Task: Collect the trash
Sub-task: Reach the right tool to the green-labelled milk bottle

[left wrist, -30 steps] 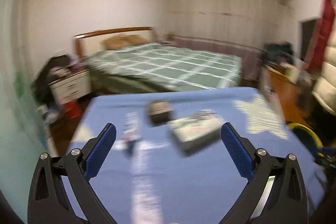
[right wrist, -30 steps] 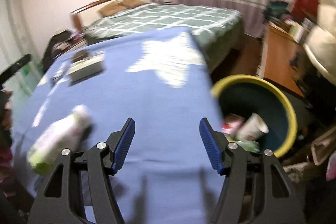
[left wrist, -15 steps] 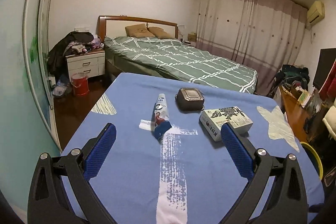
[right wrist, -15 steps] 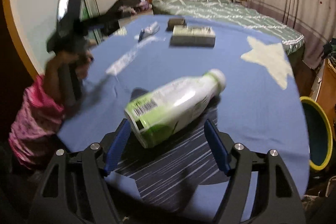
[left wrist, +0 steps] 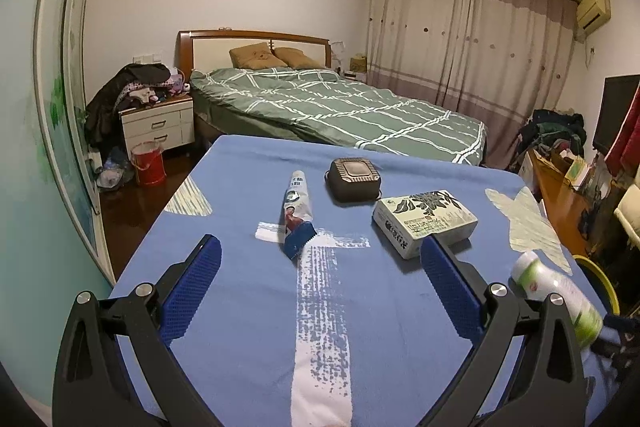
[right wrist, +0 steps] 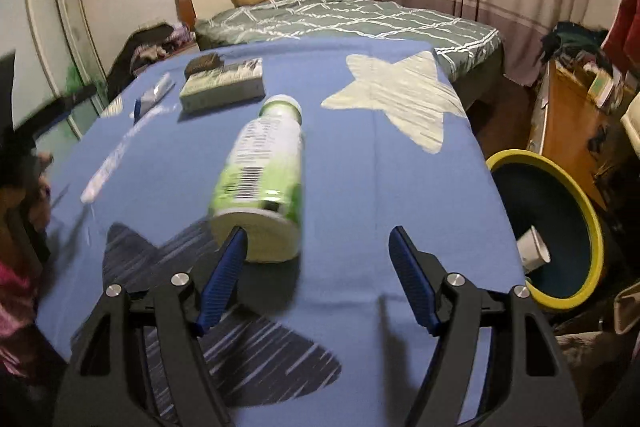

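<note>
- Since half a second ago, the right claw (right wrist: 316,275) has been swinging round so that the bottle (right wrist: 262,179) is now lying end-on ahead of it, base toward the camera, instead of slanting across the gap; the left claw (left wrist: 320,291) is barely shifting.
- Lying on its side on the blue worktop (right wrist: 360,155), the bottle is running its long axis away from the right claw, white cap pointing to the far edge.
- Its base is sitting just by the left finger, off to the left of the gap's middle; the jaws are standing wide apart, gripping nothing.
- Judging by this, the right claw is nearer and would need to slide leftward to straddle the bottle.
- Likewise spread and gripping nothing, the left claw is hovering over the worktop, facing the tube (left wrist: 297,213).
- Counting on the worktop: one bottle, one tube, one box (left wrist: 426,223), one dark square gadget (left wrist: 354,179).
- Beside the worktop on the right, one yellow-rimmed bin (right wrist: 592,219) is holding one paper cup (right wrist: 532,253).
</note>
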`<state>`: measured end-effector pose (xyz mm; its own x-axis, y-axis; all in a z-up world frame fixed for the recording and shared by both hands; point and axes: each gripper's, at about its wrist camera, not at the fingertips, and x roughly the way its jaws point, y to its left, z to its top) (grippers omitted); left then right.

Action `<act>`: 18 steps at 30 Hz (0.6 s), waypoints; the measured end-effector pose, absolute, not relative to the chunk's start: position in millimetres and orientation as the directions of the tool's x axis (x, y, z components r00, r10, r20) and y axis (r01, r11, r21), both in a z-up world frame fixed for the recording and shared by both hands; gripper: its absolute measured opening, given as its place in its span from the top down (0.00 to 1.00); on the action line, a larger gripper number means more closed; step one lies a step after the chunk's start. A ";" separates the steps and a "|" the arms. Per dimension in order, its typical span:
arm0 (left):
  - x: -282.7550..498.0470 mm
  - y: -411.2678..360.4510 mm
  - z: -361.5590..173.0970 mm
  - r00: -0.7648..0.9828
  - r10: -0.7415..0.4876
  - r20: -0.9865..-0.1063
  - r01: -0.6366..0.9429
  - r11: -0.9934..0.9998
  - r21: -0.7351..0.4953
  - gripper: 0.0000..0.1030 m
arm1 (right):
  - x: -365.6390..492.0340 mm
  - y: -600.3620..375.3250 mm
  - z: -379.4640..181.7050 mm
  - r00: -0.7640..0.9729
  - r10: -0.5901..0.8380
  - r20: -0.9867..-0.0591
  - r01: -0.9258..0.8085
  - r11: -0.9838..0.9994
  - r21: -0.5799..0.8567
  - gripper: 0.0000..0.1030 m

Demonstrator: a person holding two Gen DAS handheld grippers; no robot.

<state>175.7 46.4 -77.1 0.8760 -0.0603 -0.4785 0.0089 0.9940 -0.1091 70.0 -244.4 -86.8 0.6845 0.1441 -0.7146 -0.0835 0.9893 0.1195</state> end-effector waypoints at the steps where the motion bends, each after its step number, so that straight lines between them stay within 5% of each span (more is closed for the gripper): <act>1: 175.8 45.5 -77.9 0.875 -0.062 -0.480 0.012 0.994 -0.107 0.05 | 71.4 -245.9 -84.7 0.689 0.170 -0.705 -0.098 0.985 0.141 0.33; 14: 173.2 33.4 -77.0 0.877 -0.063 -0.476 0.034 0.997 -0.068 0.05 | 99.9 -212.0 -96.5 0.658 0.170 -0.733 -0.133 0.985 0.109 0.31; 18: 171.1 29.4 -76.1 0.882 -0.058 -0.468 0.041 0.998 -0.046 0.05 | 106.4 -215.7 -100.8 0.645 0.174 -0.744 -0.120 0.985 0.127 0.51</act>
